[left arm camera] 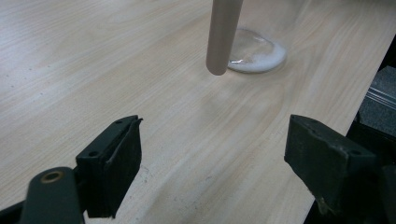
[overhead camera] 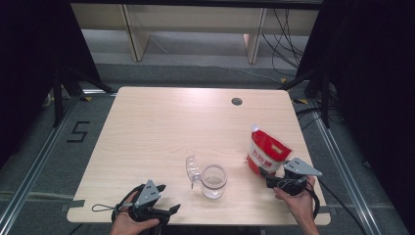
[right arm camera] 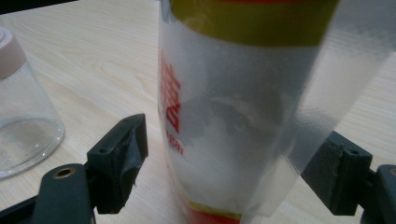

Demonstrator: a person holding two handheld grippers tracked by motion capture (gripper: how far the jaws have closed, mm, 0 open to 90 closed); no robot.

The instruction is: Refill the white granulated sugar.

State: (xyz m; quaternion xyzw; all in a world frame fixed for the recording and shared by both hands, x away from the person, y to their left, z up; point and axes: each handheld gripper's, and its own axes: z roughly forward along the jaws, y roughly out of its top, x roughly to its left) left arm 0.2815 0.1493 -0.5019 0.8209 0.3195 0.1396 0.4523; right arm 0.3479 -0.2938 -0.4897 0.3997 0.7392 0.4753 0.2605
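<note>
Pale wooden counter [overhead camera: 161,132]: the right claw [right arm camera: 233,163] stands released around a red-and-white soft plastic sugar pouch [overhead camera: 266,152] near the right edge; limp and slippery, it looks best gripped mid-body. Left claw [left arm camera: 210,163] released.

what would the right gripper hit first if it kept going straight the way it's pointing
Most likely the red and white pouch. In the right gripper view it stands upright between the open jaws of the right gripper, already very close. The glass jar sits off to one side, out of that line.
</note>
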